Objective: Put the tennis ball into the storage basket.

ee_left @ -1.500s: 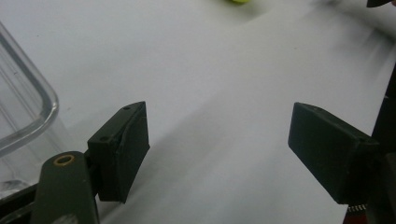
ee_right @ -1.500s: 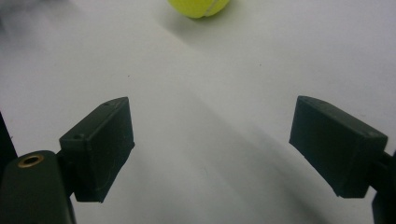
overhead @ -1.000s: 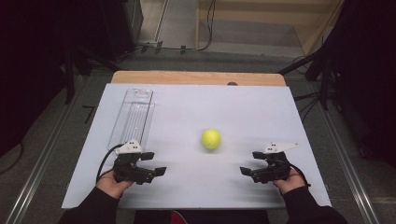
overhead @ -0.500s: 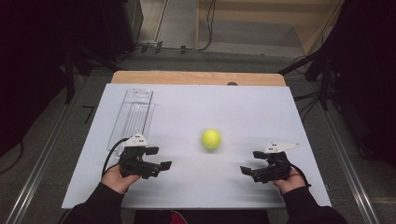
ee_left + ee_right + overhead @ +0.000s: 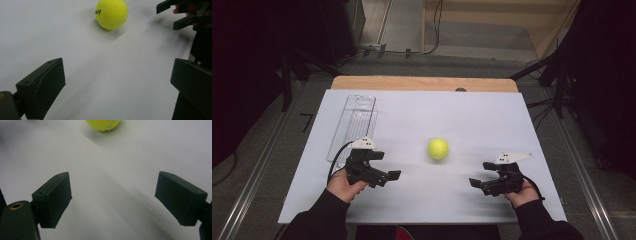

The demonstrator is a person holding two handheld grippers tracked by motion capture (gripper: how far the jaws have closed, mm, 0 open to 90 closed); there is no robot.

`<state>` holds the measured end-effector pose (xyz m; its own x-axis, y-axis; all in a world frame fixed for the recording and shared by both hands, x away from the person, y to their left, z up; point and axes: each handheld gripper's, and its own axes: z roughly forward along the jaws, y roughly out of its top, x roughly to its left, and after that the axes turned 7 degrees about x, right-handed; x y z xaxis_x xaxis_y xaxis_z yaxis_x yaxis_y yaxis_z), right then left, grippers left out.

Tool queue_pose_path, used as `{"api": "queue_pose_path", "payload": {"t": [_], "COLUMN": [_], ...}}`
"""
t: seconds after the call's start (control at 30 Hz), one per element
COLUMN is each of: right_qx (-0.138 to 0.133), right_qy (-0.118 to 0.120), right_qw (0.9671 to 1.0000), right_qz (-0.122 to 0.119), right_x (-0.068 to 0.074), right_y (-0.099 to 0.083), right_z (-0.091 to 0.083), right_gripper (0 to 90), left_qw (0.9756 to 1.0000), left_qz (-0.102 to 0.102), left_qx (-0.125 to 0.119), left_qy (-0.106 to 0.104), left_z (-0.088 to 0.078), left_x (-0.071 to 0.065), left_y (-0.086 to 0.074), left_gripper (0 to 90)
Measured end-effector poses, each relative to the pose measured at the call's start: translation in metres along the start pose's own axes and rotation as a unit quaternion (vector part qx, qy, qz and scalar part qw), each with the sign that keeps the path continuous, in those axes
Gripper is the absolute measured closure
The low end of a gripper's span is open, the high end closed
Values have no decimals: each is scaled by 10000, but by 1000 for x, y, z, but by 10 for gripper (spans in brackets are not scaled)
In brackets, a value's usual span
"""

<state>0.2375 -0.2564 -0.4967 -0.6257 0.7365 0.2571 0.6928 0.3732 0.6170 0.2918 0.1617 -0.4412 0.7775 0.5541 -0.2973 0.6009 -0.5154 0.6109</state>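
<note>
Our fuzzy yellow tennis ball (image 5: 438,148) rests on the white table sheet (image 5: 472,120), between our left gripper (image 5: 384,178) and right gripper (image 5: 476,183). Both stand wide open and empty; the left's jaws have just been opening. A glancing jaw could send the ball rolling.

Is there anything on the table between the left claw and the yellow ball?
No. The left gripper view shows bare white table from the left claw up to the yellow ball.

The tennis ball (image 5: 103,125) is cut off by the right gripper view's top edge.
</note>
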Motion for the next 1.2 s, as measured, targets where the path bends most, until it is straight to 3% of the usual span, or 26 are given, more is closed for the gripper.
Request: {"api": "queue_pose_path", "payload": {"t": [0.1, 0.2, 0.3, 0.4, 0.7, 1.2], "right_qx": [-4, -5, -4, -7, 9, -42], "right_qy": [2, 11, 7, -1, 14, 78], "right_qw": [10000, 10000, 10000, 10000, 10000, 9999], "right_qz": [0, -3, -6, 0, 1, 77], "right_x": [0, 0, 0, 0, 0, 0], "right_y": [0, 0, 0, 0, 0, 0], "right_z": [0, 0, 0, 0, 0, 0], "right_gripper": [119, 119, 119, 119, 119, 119], "left_qw": [9997, 9996, 9991, 9995, 9993, 9991], "left_qz": [52, 22, 19, -51, 189, 363], "left_qx": [107, 134, 155, 132, 178, 172], "left_qy": [194, 257, 395, 298, 276, 163], "left_z": [3, 6, 9, 13, 19, 30], "left_x": [0, 1, 1, 3, 0, -3], "left_y": [6, 11, 16, 20, 34, 58], "left_gripper": [41, 50, 116, 146, 147, 147]}}
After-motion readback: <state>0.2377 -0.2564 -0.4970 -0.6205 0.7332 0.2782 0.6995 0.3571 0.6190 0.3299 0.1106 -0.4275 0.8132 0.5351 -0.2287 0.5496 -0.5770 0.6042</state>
